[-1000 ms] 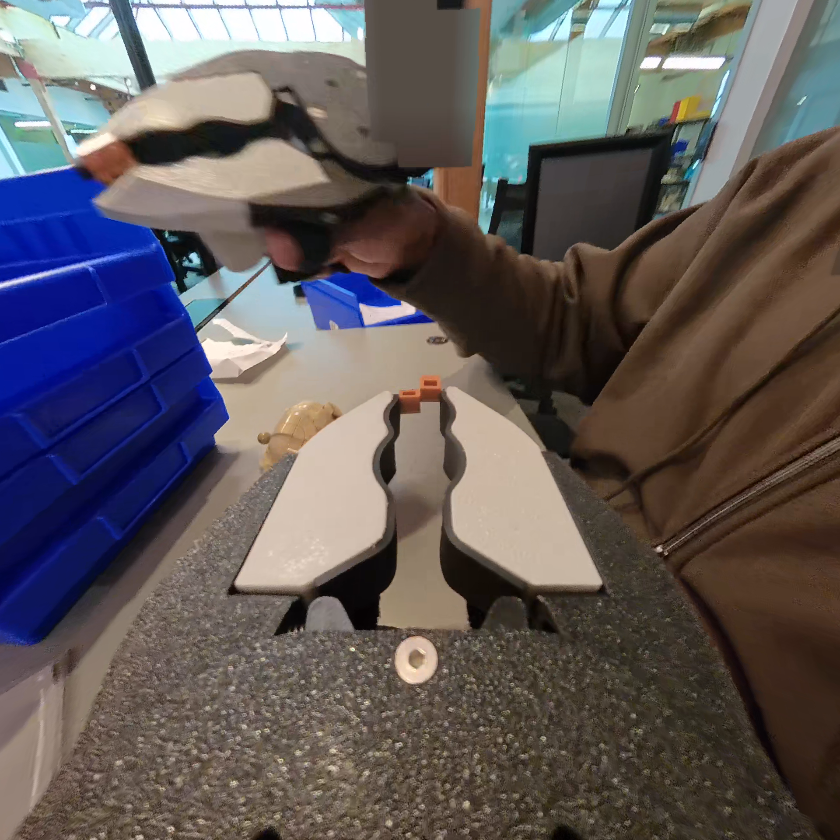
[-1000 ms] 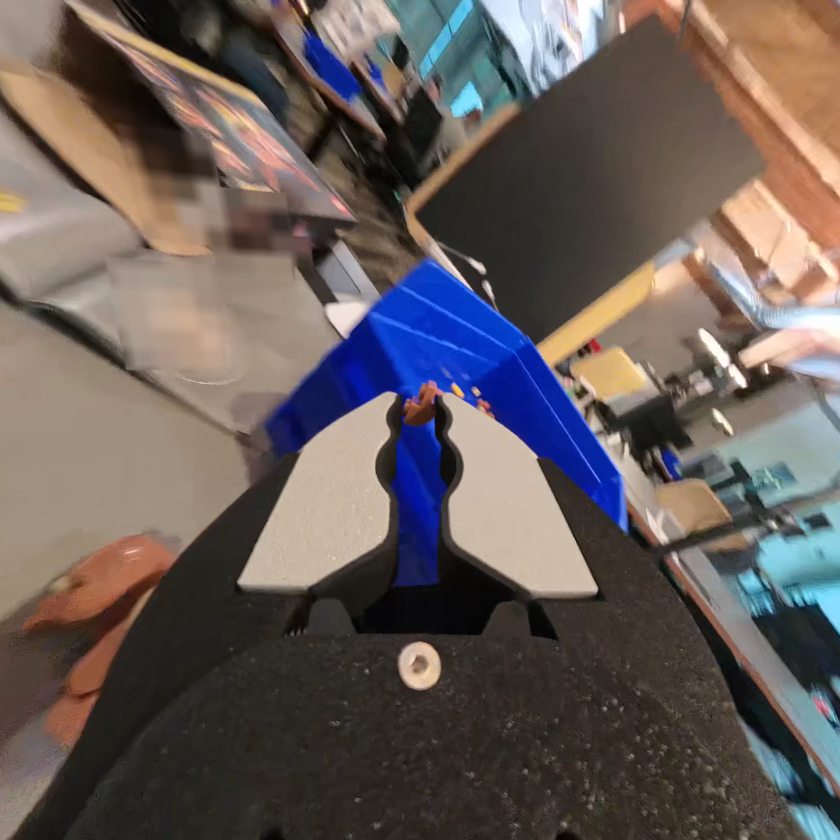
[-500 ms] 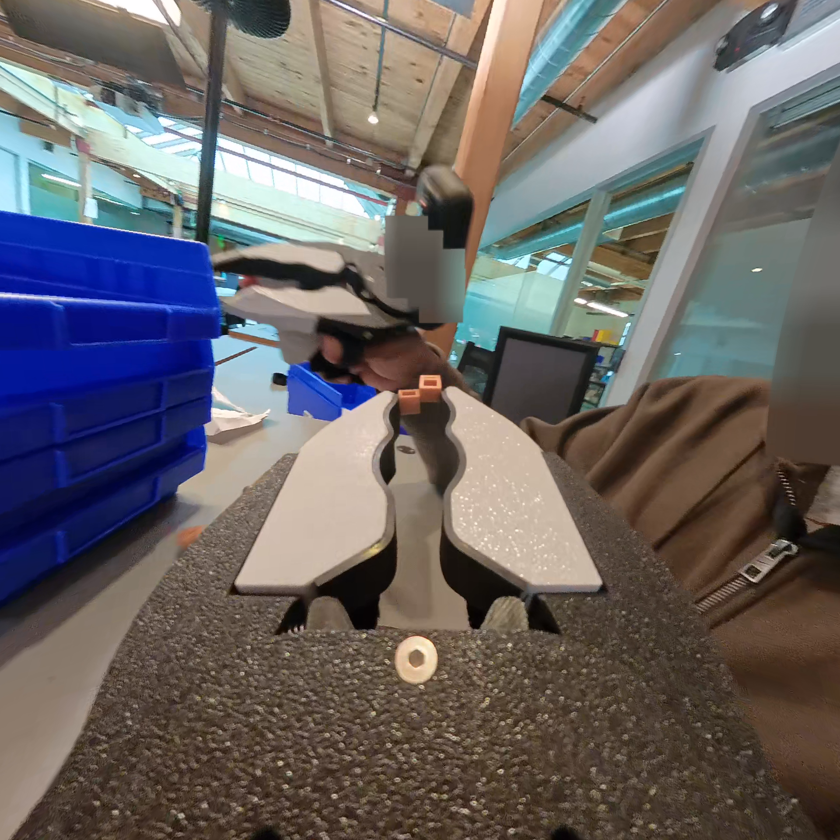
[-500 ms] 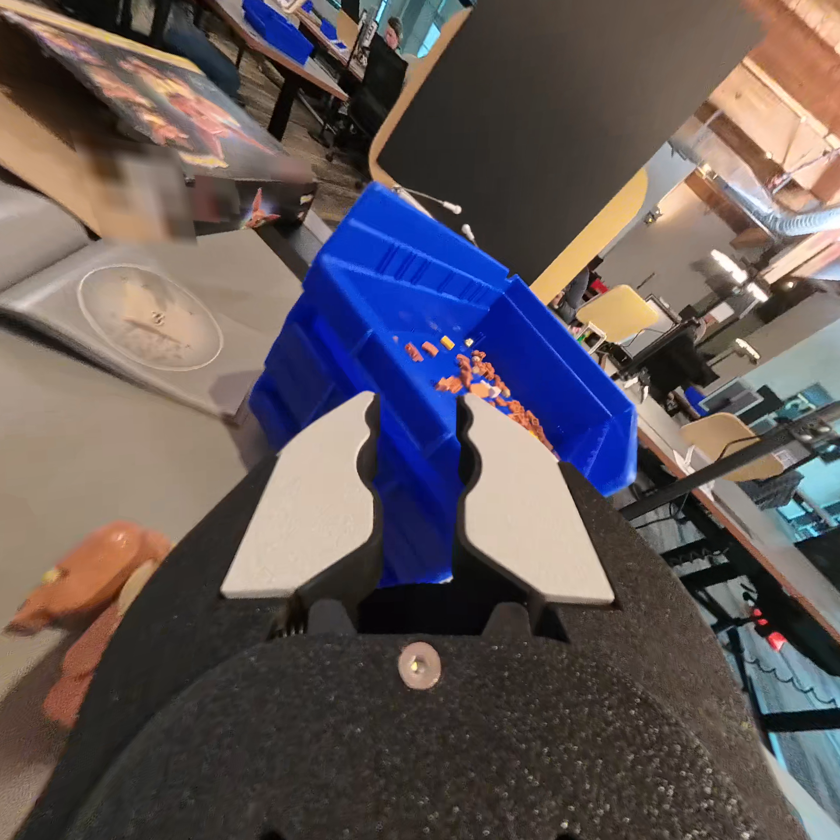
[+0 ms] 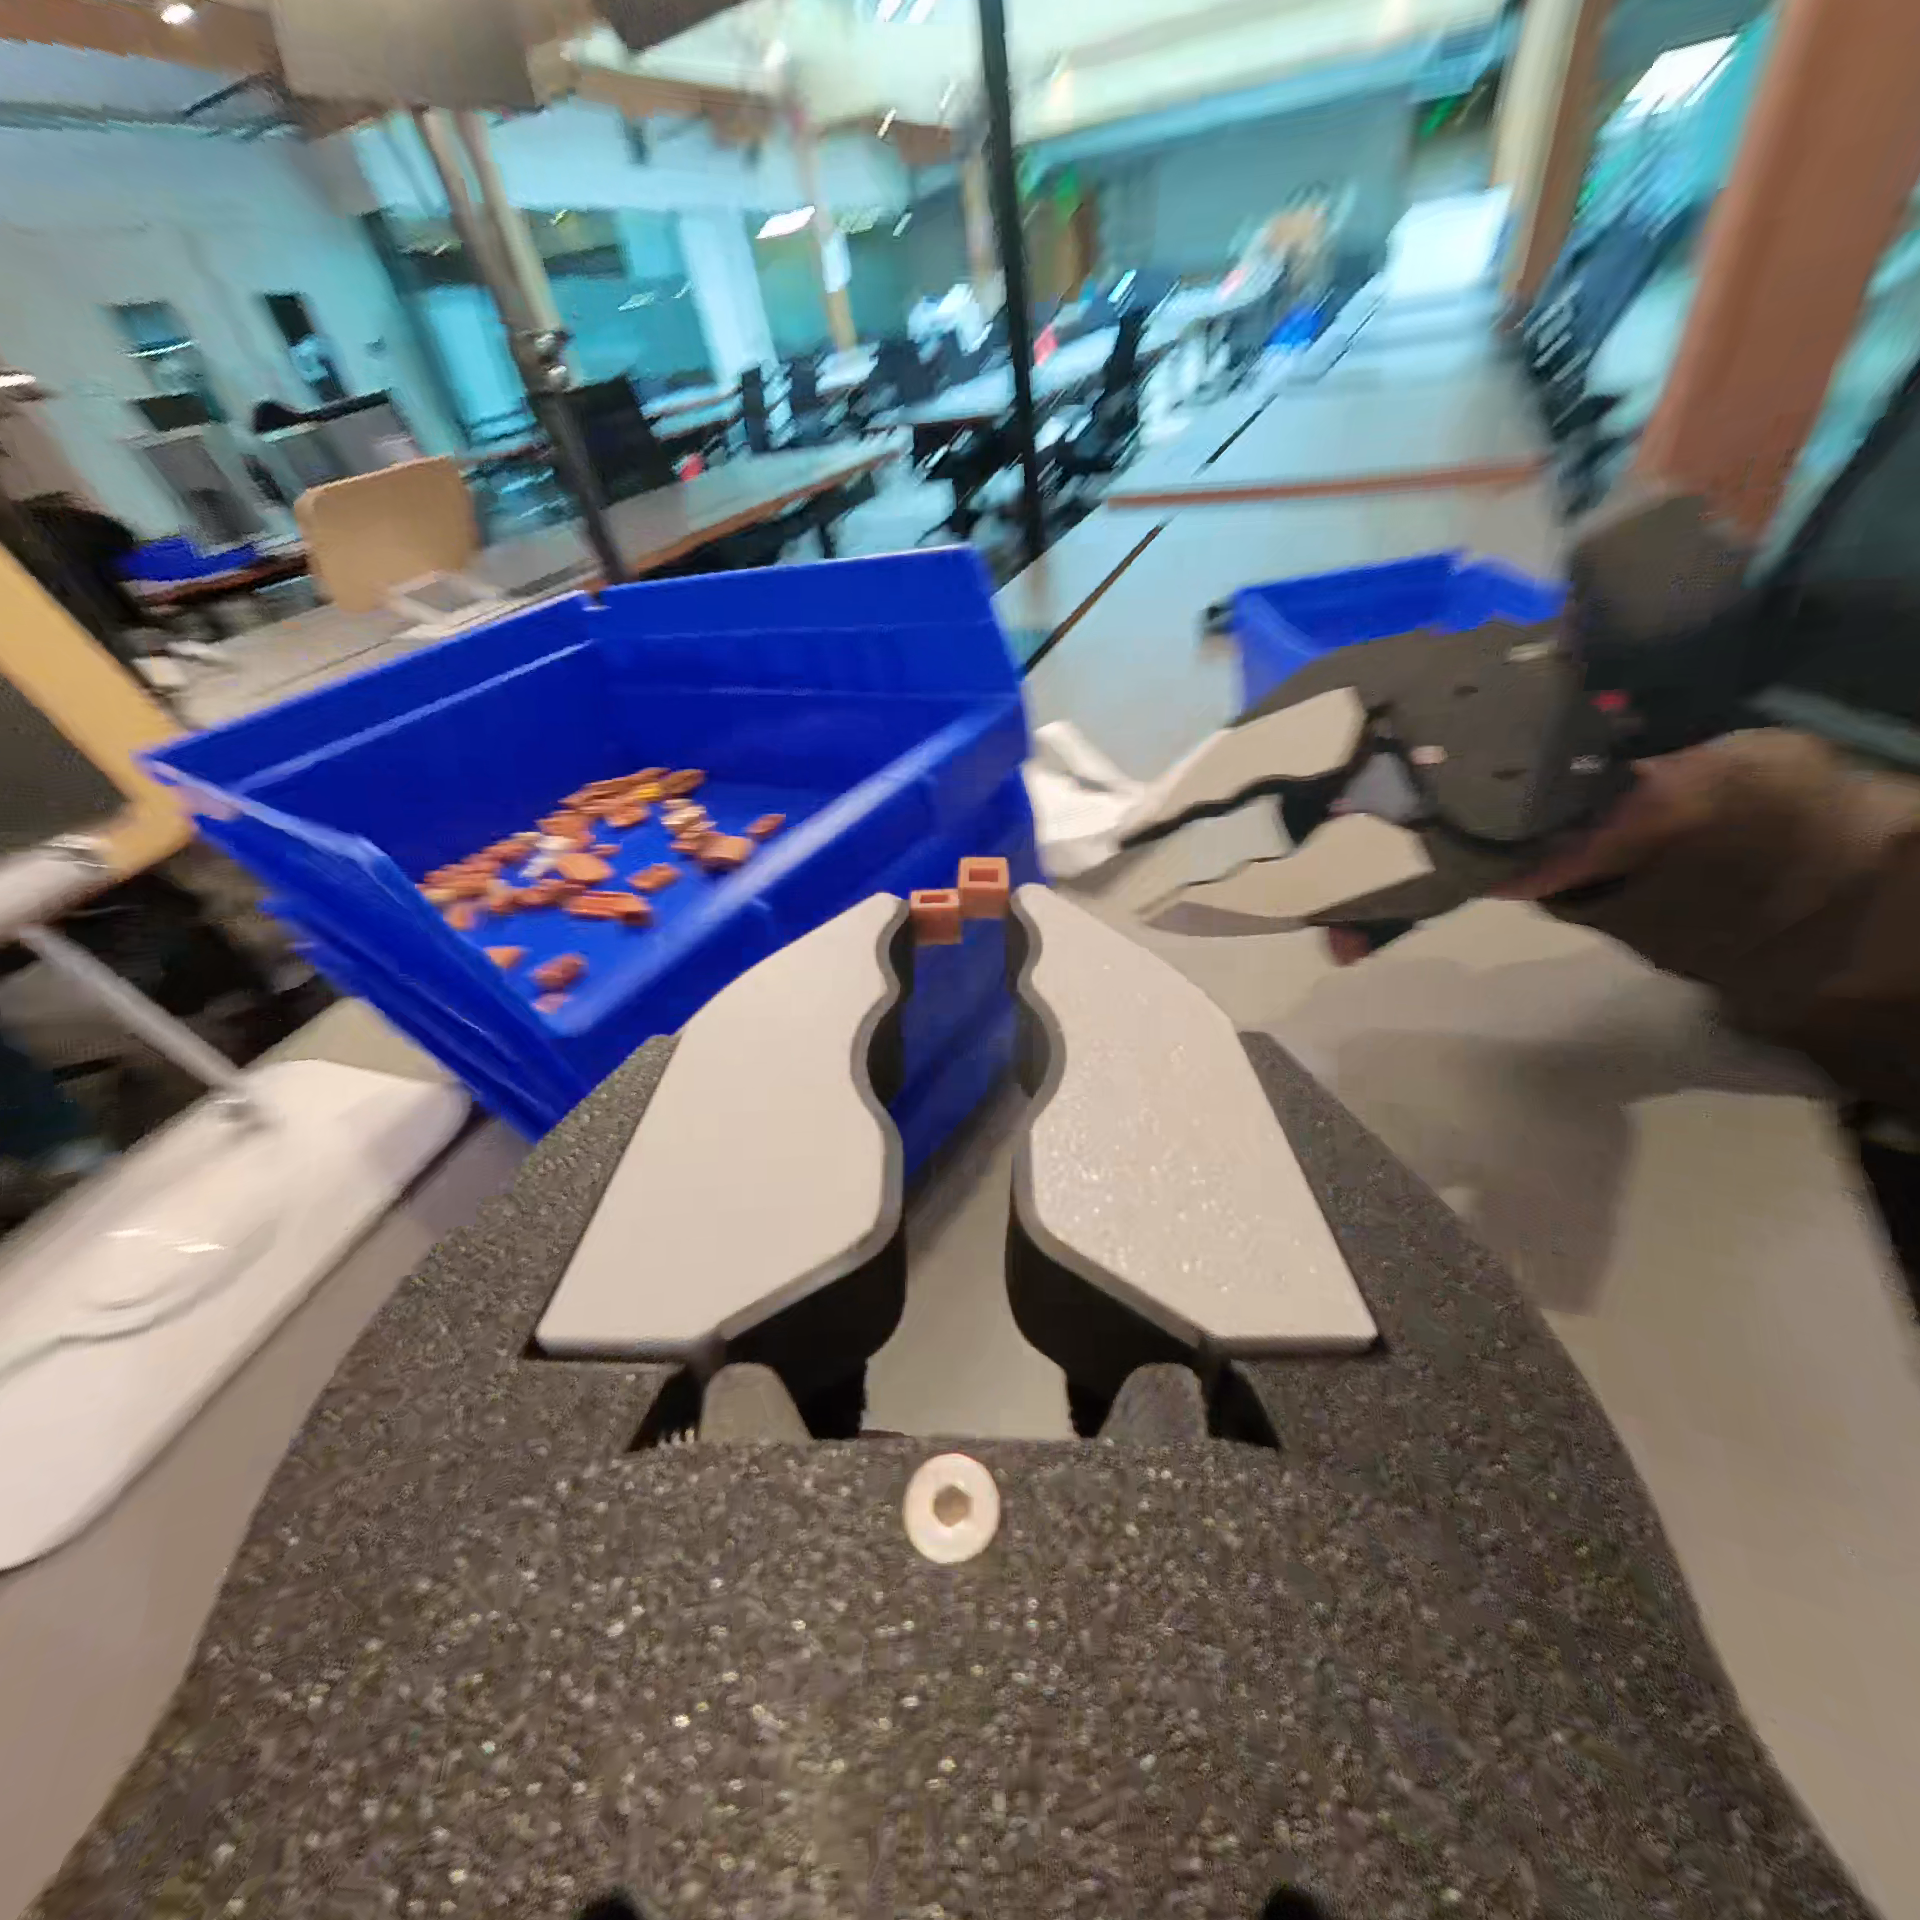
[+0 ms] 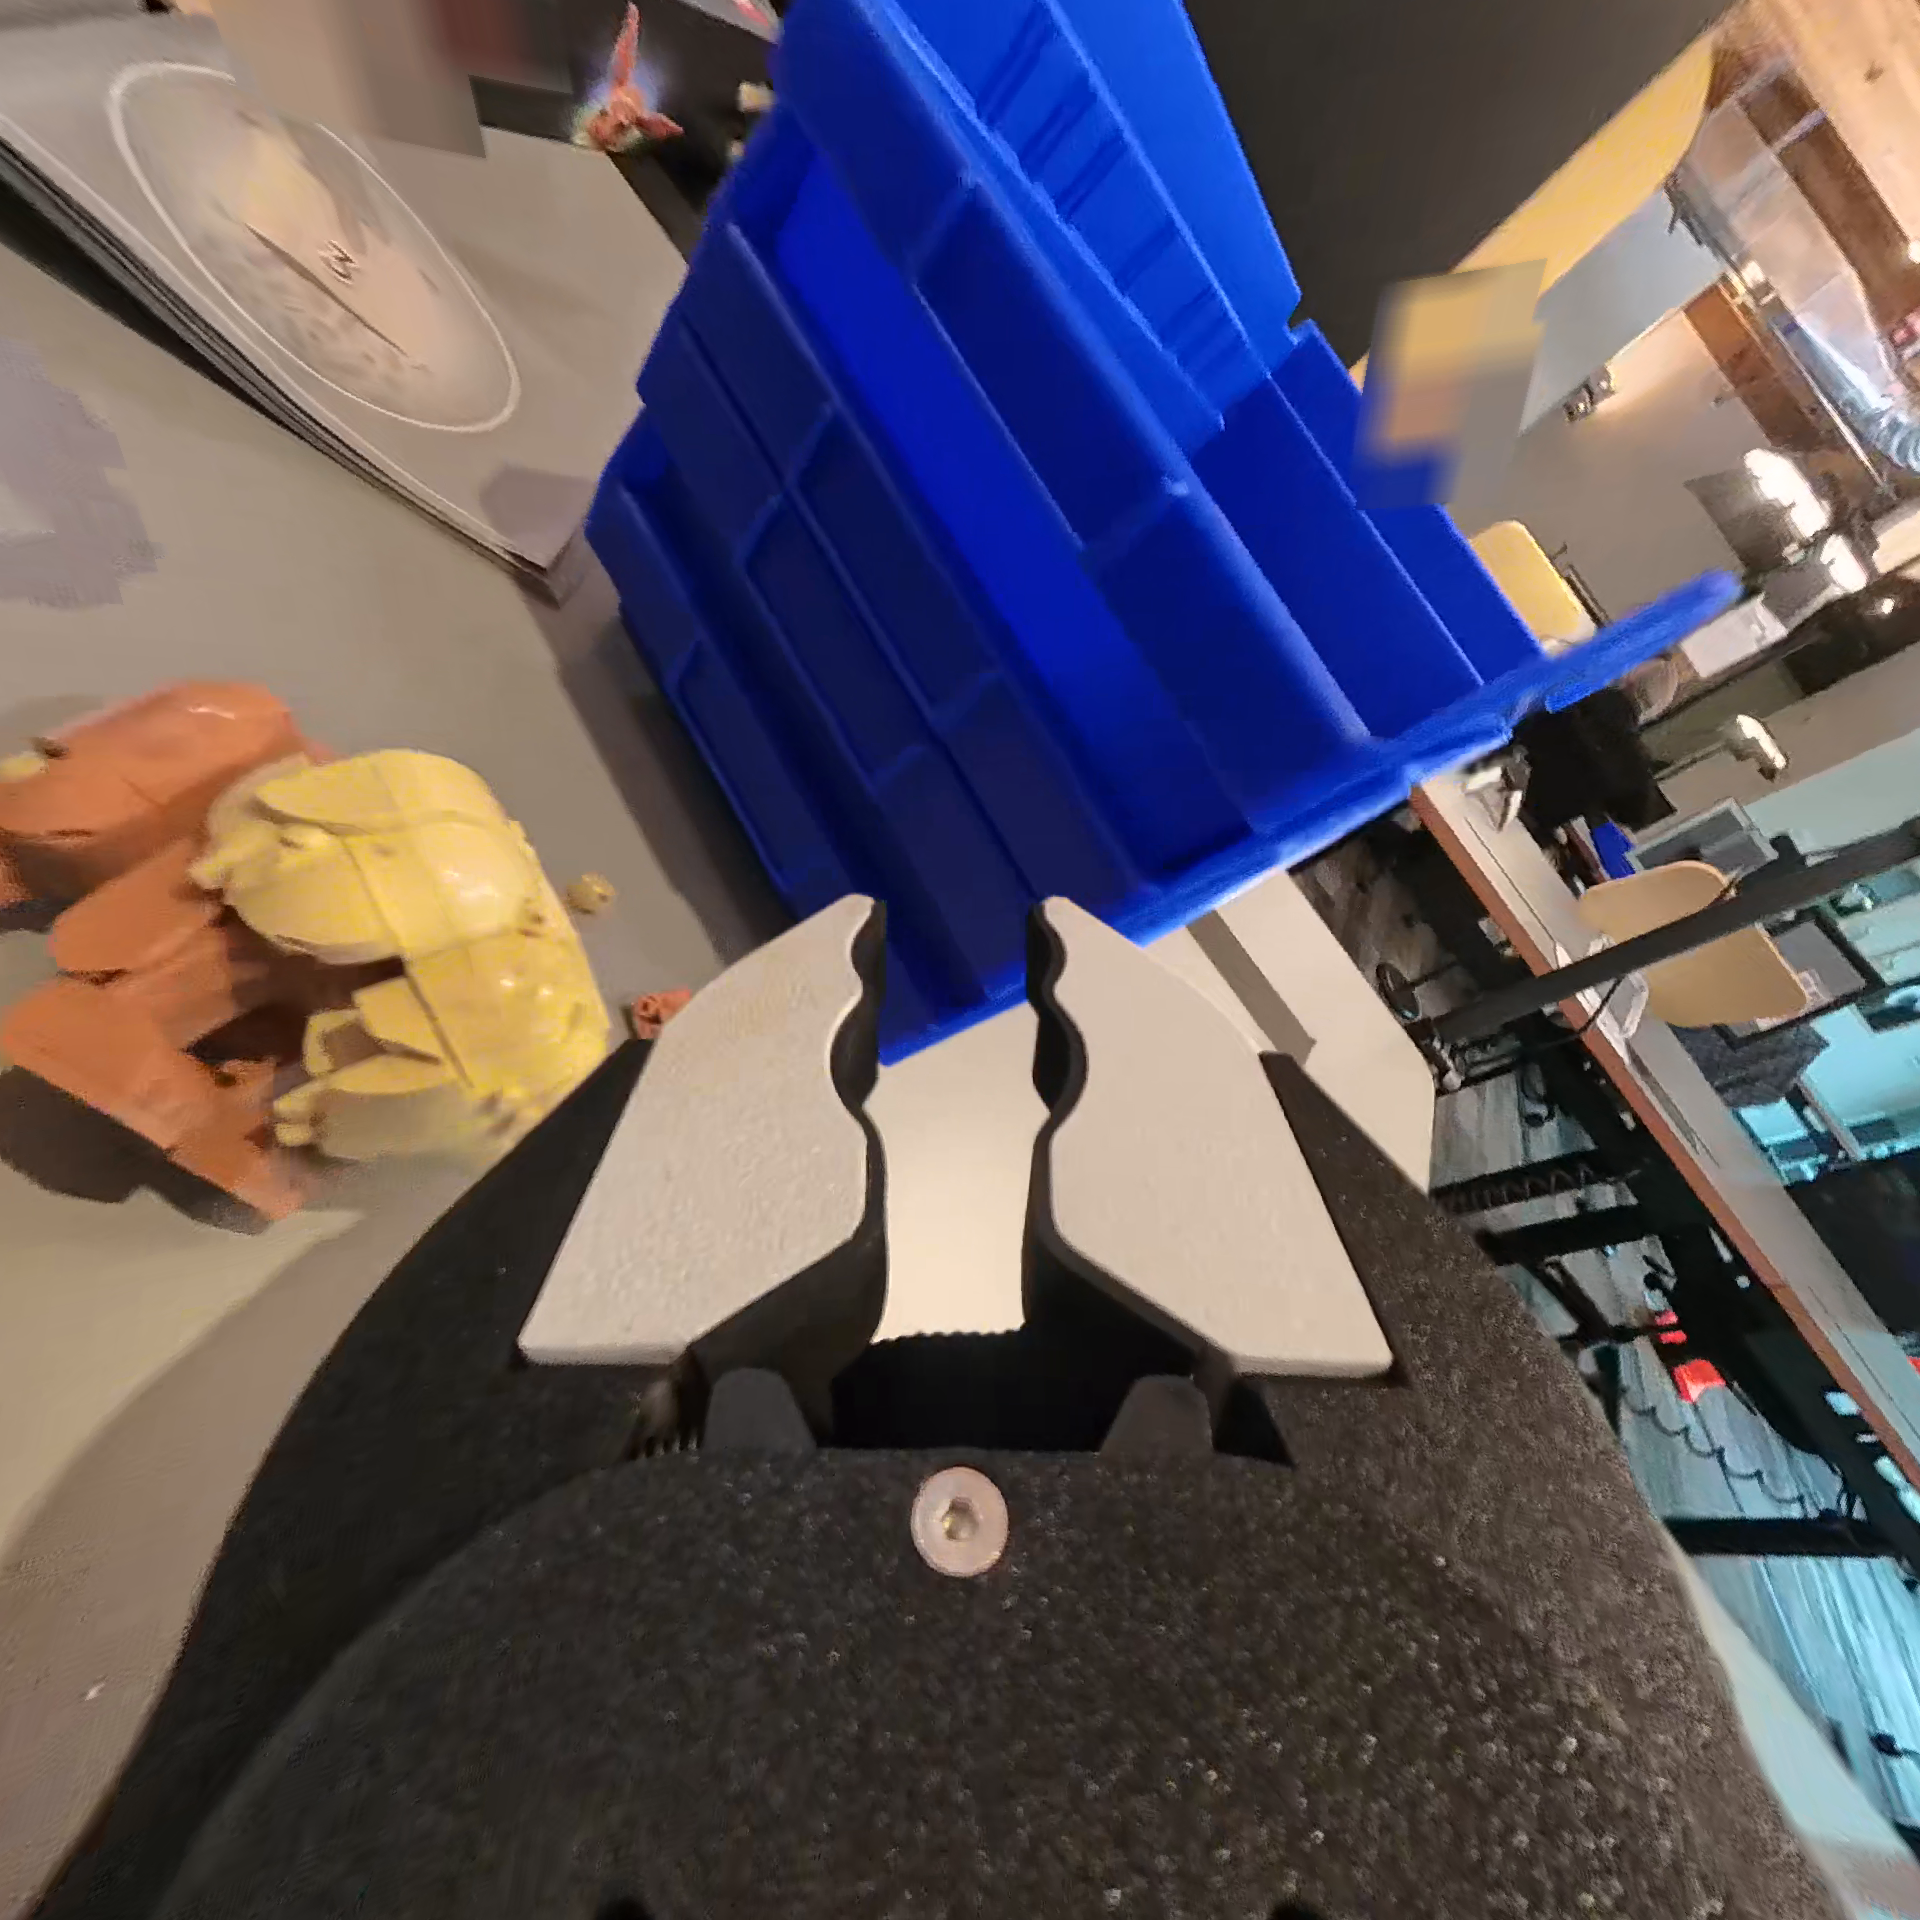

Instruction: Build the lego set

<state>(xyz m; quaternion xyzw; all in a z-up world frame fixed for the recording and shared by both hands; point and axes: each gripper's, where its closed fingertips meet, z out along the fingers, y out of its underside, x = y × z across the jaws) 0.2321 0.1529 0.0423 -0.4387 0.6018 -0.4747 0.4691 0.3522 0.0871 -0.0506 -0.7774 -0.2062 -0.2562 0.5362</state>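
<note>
While the grey table (image 5: 1299,1039) fills most of both views, the biggest thing on it is the stack of blue bins (image 6: 966,540); from my left cam the top bin (image 5: 644,727) sits open w/ a scatter of small orange-brown lego pieces (image 5: 592,862) on its floor. Next down in size, the part-built lego model (image 6: 301,935) stands left of the stack in the right cam: orange-brown blocky body, glossy pale-yellow rounded section at its near side, apart from the bins. A tiny tan bit (image 6: 594,886) and a small orange-brown bit (image 6: 660,1006) lie on the table near it. My left gripper (image 5: 958,914) is pinching a small orange-brown lego piece (image 5: 961,902) at the tips: two square hollow tubes, stepped, one higher than the other. My right gripper (image 6: 954,920) has its fingers spread w/ nothing between them; it also shows far right in the left cam (image 5: 1195,831), held in a hand (image 5: 1714,831). Vs 0.5 s ago: left cam swung from the sleeve/ceiling to the bin, same piece gripped; right cam dropped closer to the stack, bin contents gone from sight, model now sharper and nearer.
</note>
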